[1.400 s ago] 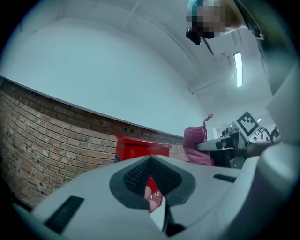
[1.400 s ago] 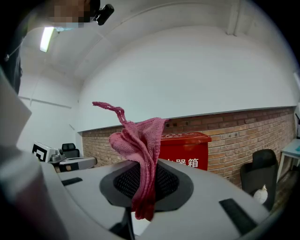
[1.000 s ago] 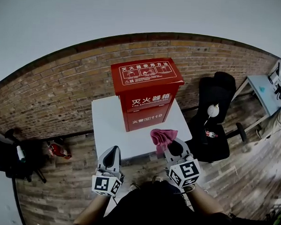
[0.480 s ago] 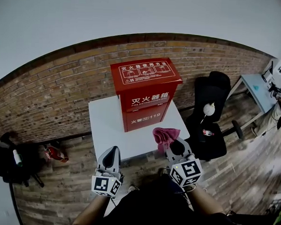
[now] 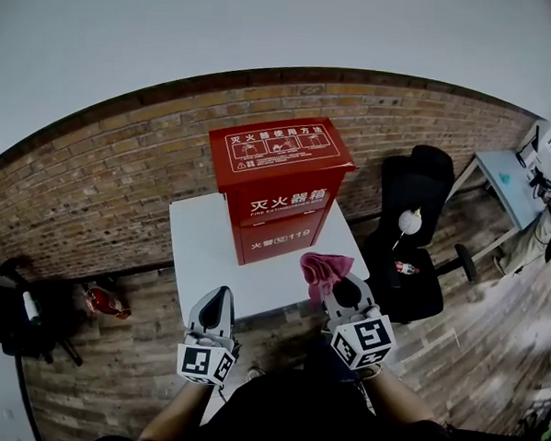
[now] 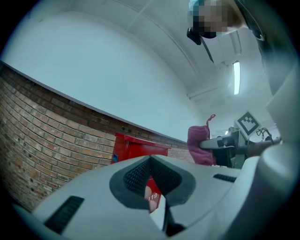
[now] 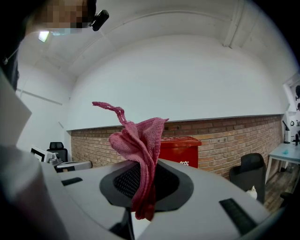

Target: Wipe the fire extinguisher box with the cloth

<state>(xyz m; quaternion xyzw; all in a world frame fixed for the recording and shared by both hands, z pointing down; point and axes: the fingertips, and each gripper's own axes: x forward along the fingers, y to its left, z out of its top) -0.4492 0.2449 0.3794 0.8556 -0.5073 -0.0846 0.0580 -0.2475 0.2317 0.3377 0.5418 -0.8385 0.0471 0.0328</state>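
Observation:
A red fire extinguisher box with white lettering stands upright on a small white table against a brick wall. It also shows in the left gripper view as the box and in the right gripper view as the box. My right gripper is shut on a pink cloth, held in front of the box's lower right, apart from it. The cloth sticks up from between the jaws. My left gripper is shut and empty, below the table's near edge.
A black office chair stands right of the table. A light blue desk is at the far right. A red object and dark gear lie on the wooden floor at left. The brick wall runs behind the table.
The view has shifted slightly, so the box and table sit a little lower and to the left. Both grippers keep about the same place, the cloth still held.

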